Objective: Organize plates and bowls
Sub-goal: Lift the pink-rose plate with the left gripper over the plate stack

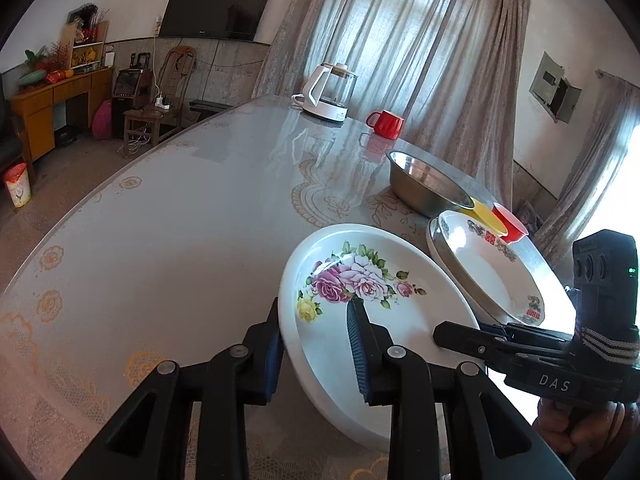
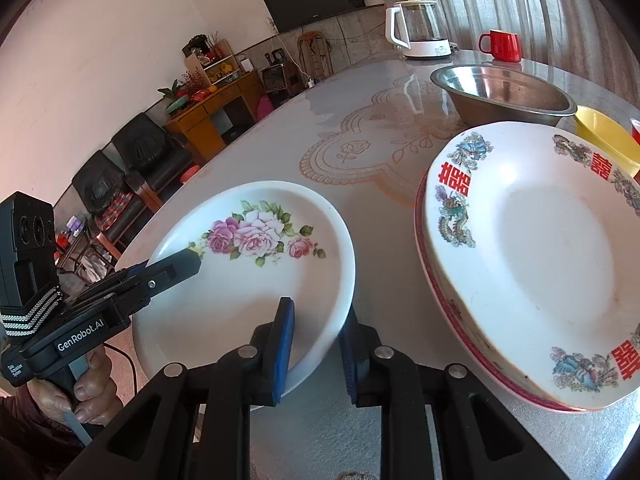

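Observation:
A white plate with pink roses (image 1: 372,312) (image 2: 256,276) is held tilted above the table by both grippers. My left gripper (image 1: 316,352) straddles its left rim, one finger over and one under, shut on it. My right gripper (image 2: 316,344) grips its right rim the same way; in the left wrist view its finger (image 1: 472,336) lies over the plate's right edge. To the right lie stacked white plates with red characters (image 2: 540,264) (image 1: 488,272). Behind them stands a steel bowl (image 2: 504,92) (image 1: 428,182).
A yellow bowl (image 2: 604,136) (image 1: 486,216) and a small red cup (image 1: 510,224) sit at the far right. A white kettle (image 1: 328,92) (image 2: 420,28) and a red mug (image 1: 386,124) (image 2: 502,46) stand at the table's far end. The table edge (image 1: 80,208) curves along the left.

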`<state>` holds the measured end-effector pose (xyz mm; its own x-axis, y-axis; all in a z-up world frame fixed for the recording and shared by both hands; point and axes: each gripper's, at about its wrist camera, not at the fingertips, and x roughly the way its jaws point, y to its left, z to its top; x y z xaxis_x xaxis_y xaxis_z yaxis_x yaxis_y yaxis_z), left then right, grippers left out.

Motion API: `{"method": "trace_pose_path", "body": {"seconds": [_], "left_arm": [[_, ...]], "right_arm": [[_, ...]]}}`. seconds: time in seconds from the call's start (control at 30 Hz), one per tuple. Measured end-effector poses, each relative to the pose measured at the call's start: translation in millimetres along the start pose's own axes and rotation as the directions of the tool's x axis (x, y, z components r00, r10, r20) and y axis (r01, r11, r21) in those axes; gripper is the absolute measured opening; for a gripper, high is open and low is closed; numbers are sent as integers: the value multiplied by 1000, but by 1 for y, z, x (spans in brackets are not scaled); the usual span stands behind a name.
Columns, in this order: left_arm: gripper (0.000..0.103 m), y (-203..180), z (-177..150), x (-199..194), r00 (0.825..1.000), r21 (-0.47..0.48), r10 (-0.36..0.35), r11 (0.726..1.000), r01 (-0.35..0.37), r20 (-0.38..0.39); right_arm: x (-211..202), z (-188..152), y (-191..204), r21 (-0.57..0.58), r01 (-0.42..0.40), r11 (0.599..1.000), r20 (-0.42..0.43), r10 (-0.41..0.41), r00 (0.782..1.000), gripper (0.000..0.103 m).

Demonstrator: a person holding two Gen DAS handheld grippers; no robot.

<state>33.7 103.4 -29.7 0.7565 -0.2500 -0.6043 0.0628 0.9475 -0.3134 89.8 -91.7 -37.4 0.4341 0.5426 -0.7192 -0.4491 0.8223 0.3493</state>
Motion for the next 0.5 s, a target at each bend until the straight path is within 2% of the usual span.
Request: {"method": "trace_pose_path", "body": {"seconds": [0.17, 0.5], "left_arm": [[29, -7, 12, 0, 1000, -3, -28, 1000, 28, 14], [29, -57, 49, 14, 994, 105, -95, 990, 90, 45]], "right_arm": [[-13, 5, 0, 13, 19, 1000, 41, -19, 999, 21], [-52, 16, -19, 85, 84, 993, 157, -97, 983, 21]]}}
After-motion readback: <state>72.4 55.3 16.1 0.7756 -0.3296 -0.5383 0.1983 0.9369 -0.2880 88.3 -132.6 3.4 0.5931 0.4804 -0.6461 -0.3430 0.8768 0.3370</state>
